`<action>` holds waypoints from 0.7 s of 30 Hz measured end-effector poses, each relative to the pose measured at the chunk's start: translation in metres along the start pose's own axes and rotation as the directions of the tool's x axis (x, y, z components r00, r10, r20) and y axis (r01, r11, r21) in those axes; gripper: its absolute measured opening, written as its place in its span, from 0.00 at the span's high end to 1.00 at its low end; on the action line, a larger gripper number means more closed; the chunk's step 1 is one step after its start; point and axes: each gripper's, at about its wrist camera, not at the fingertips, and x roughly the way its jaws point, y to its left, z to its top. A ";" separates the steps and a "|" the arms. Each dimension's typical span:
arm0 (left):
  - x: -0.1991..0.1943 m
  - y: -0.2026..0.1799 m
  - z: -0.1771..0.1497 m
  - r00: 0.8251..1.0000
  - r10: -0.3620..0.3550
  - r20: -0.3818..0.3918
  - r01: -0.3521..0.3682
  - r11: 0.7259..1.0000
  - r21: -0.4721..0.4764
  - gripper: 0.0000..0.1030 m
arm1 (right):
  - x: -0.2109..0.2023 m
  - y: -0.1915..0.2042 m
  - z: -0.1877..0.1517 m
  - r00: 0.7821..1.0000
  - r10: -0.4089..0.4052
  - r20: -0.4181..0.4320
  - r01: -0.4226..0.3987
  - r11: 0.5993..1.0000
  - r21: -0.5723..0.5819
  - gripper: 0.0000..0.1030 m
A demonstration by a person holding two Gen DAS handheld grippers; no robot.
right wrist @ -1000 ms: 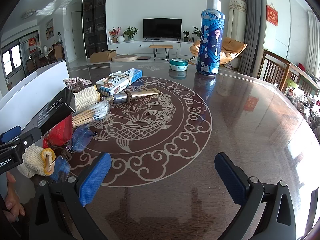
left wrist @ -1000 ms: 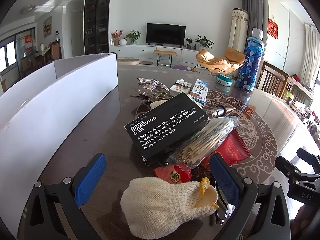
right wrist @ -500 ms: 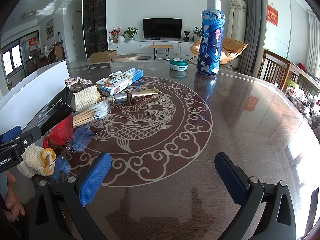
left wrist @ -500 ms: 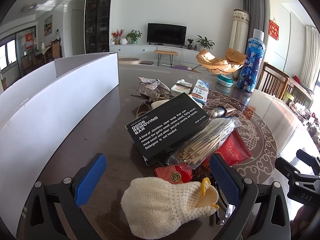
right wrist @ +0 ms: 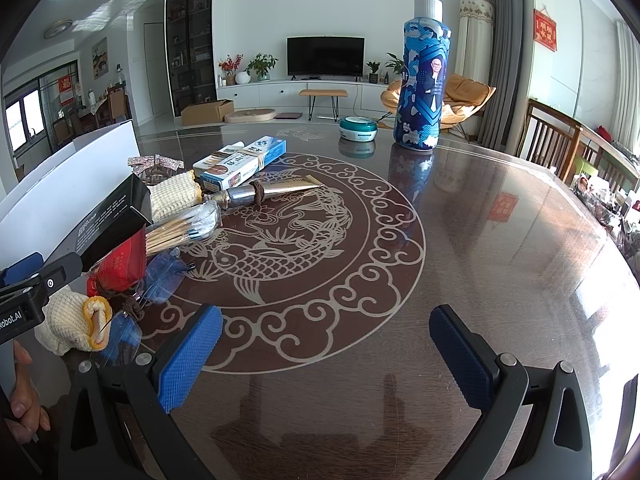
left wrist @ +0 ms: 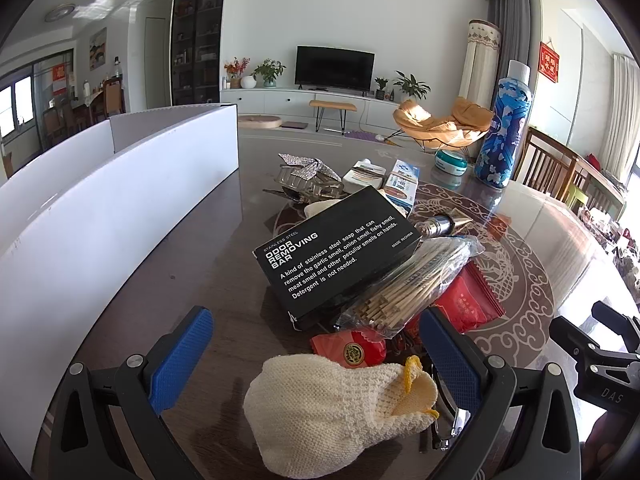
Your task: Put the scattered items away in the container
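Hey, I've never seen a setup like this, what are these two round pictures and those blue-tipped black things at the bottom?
Each picture comes from a fisheye camera riding on a hand-held grasping tool; a person carries one in each hand. The blue pads are the fingers. The left tool is open, holding nothing, aimed over a knitted cream mitt in a pile with a black box and bagged sticks. The white container stands to its left. The right tool, also open and holding nothing, faces bare table; a blue bottle stands beyond.
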 end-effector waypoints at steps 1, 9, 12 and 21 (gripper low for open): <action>0.000 0.000 0.000 1.000 0.000 0.000 0.000 1.000 -0.001 0.00 | 0.000 0.000 0.000 1.000 0.000 -0.001 0.000 1.000 0.000 0.00; 0.000 0.000 0.000 1.000 0.000 0.000 0.000 1.000 -0.001 0.00 | 0.001 0.003 0.000 1.000 0.002 -0.004 -0.002 1.000 -0.001 0.00; 0.000 0.000 0.000 1.000 0.000 0.000 0.000 1.000 -0.001 0.00 | 0.001 0.004 -0.001 1.000 0.004 -0.004 -0.004 1.000 -0.001 0.00; 0.000 0.001 0.000 1.000 -0.001 0.001 0.001 1.000 -0.003 0.00 | 0.002 0.004 -0.001 1.000 0.006 -0.006 -0.006 1.000 -0.001 0.00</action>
